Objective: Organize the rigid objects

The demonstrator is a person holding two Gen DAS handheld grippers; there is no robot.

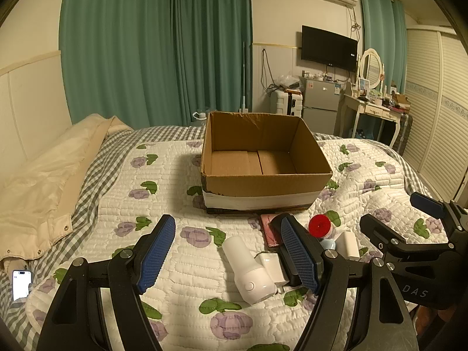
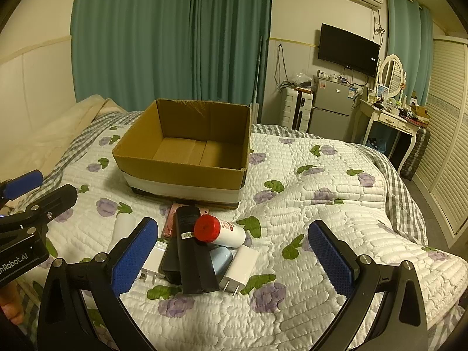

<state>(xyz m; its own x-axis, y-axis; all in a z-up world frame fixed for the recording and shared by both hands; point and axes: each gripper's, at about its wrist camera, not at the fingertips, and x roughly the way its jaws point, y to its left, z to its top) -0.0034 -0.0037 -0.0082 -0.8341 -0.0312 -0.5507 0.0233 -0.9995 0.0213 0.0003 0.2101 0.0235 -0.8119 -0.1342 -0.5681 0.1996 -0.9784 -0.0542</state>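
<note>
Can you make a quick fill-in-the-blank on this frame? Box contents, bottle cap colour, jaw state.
1. The cardboard box on the bed holds ____ objects.
2. The white bottle lying in the pile has a ____ cap.
3. The jaws of the left gripper and the right gripper are both ____.
4. The white cylindrical device lies on the quilt, ____ the box.

Missing words: no; red; open; outside
</note>
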